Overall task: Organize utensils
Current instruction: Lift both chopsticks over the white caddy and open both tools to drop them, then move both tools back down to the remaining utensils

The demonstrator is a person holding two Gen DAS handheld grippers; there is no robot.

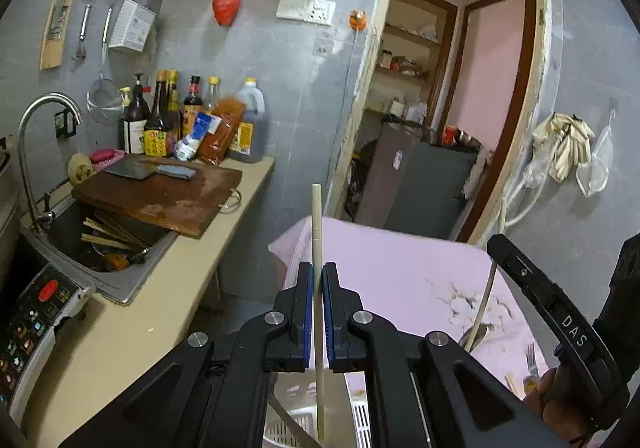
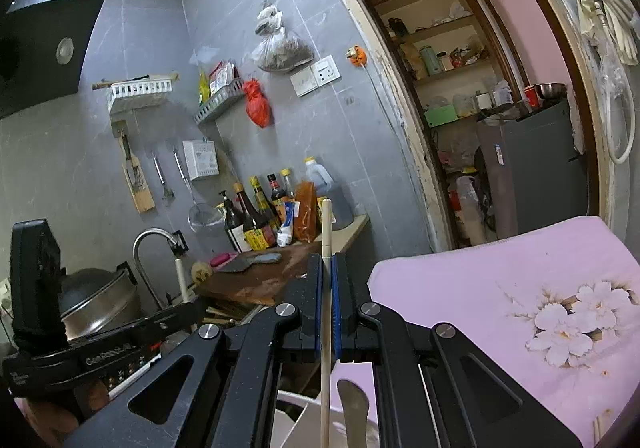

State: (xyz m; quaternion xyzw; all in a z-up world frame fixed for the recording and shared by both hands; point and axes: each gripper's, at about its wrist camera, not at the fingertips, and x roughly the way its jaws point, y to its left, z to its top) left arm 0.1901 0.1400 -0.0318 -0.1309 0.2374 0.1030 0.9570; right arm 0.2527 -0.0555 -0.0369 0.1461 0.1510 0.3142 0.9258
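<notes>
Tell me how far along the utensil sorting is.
Done: a utensil already stands in the white basket. In hand: each gripper, left and right, is shut on one chopstick. Left: a fork on the pink cloth.

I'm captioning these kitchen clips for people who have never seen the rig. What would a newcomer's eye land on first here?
Each view's centre shows black tongs shut on an upright pale chopstick: the left tongs hold one chopstick, the right tongs another chopstick. Next comes the pink floral cloth at lower right. Then the cleaver on the wooden cutting board beside the sink.
</notes>
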